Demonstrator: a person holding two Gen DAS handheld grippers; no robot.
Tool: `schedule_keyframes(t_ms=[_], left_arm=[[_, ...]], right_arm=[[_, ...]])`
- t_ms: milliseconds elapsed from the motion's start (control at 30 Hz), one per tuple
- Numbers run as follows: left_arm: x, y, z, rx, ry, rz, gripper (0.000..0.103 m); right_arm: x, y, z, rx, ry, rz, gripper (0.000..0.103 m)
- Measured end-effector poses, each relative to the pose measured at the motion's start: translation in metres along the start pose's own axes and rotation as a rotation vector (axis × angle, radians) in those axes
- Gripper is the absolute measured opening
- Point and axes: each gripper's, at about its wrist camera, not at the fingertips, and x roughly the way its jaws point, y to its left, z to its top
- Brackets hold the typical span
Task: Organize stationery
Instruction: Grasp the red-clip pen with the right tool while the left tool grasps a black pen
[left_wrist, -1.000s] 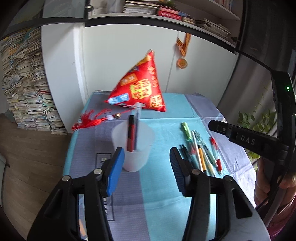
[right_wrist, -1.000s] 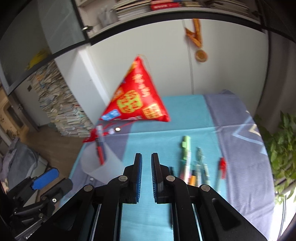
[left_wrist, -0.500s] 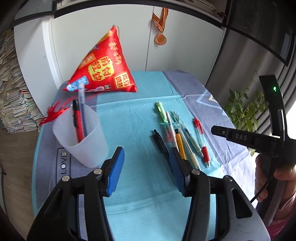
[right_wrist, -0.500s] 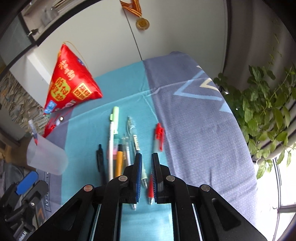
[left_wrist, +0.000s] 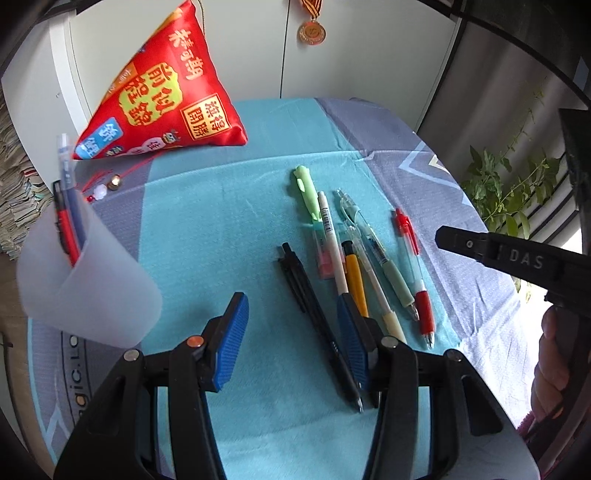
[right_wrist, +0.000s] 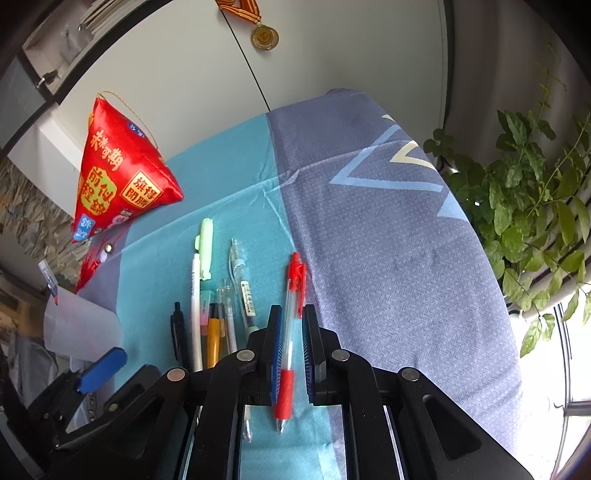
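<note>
Now mid-pick: right hand-held gripper (right_wrist: 291, 354) slightly parted astride the red pen (right_wrist: 290, 332) flat on the counter (right_wrist: 388, 240), not yet pinching, left hand-held gripper (left_wrist: 293, 332) spread over the black pen (left_wrist: 314, 314); next, presumably squeezing, lifting, then carrying leftward to the cup (left_wrist: 88, 291).

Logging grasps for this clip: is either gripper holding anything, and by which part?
Nothing is held. The right gripper straddles the red pen mid-barrel, unclamped. The left gripper is open over the black pen.
</note>
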Motion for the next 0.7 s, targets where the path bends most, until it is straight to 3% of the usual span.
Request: schedule_keyframes(t_ms=[167, 367, 600, 633, 700], left_arm=[[0.019, -0.002, 0.007, -0.009, 0.028, 0.018, 0.044], [0.040, -0.002, 0.012, -0.028, 0.078, 0.018, 0.027], [0.046, -0.002, 0.020, -0.027, 0.071, 0.032, 0.025], [0.046, -0.004, 0.019, -0.011, 0.069, 0.041, 0.019], [0.045, -0.007, 0.018, 0.013, 0.068, 0.025, 0.016]], right_arm=[[0.006, -0.006, 0.006, 0.009, 0.000, 0.000, 0.009], [0.014, -0.012, 0.012, 0.026, 0.003, 0.007, 0.009], [0.020, -0.010, 0.016, 0.019, 0.010, 0.016, 0.009], [0.021, -0.009, 0.017, 0.016, 0.014, 0.015, 0.009], [0.023, -0.007, 0.018, 0.014, 0.018, 0.014, 0.009]])
